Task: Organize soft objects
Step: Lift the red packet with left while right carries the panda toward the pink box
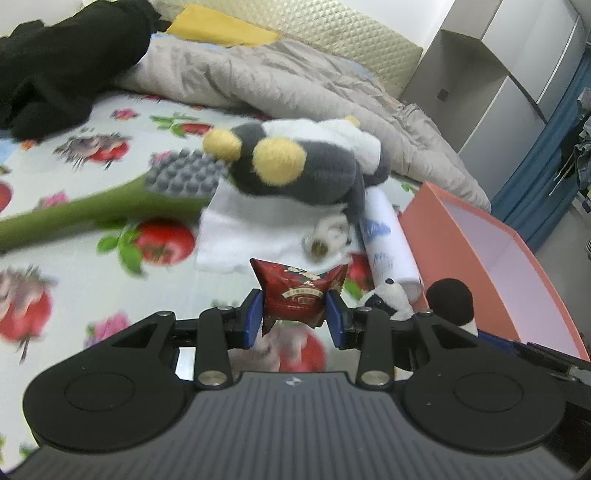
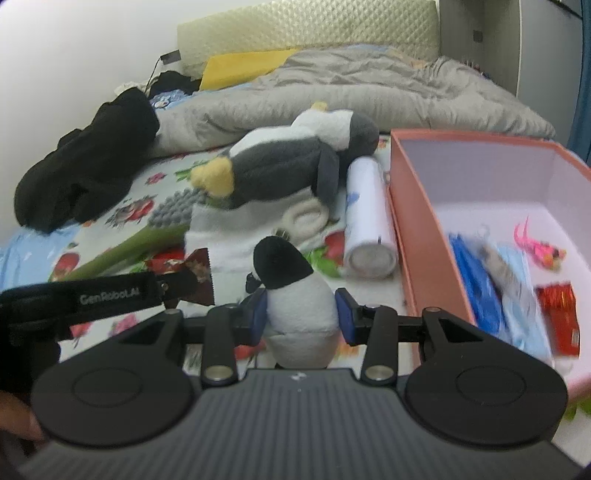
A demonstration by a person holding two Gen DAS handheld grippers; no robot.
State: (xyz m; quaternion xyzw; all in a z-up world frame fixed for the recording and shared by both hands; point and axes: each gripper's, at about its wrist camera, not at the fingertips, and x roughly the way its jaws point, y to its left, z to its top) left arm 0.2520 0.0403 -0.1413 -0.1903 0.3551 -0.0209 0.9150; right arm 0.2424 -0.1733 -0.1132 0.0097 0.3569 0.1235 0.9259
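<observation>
Fruit-print bed sheet [image 1: 74, 254] — bearing grey quilt [image 1: 295, 81], black garment [image 1: 55, 66], white towel [image 1: 236, 236], pink box [image 2: 417, 221].

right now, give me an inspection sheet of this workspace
surface: bed sheet with red fruit print, rumpled grey quilt behind.
job's things: red foil snack packet; small black-and-white plush; large grey penguin plush; open pink cardboard box already holding packets.
clutter: white paper roll, white folded towel, green-handled massage brush, black garment.
grippers: left hand-held gripper shut on packet; right hand-held gripper shut on small plush.
cables: dark cord by wall.
surroundings: padded headboard, grey cabinets.
</observation>
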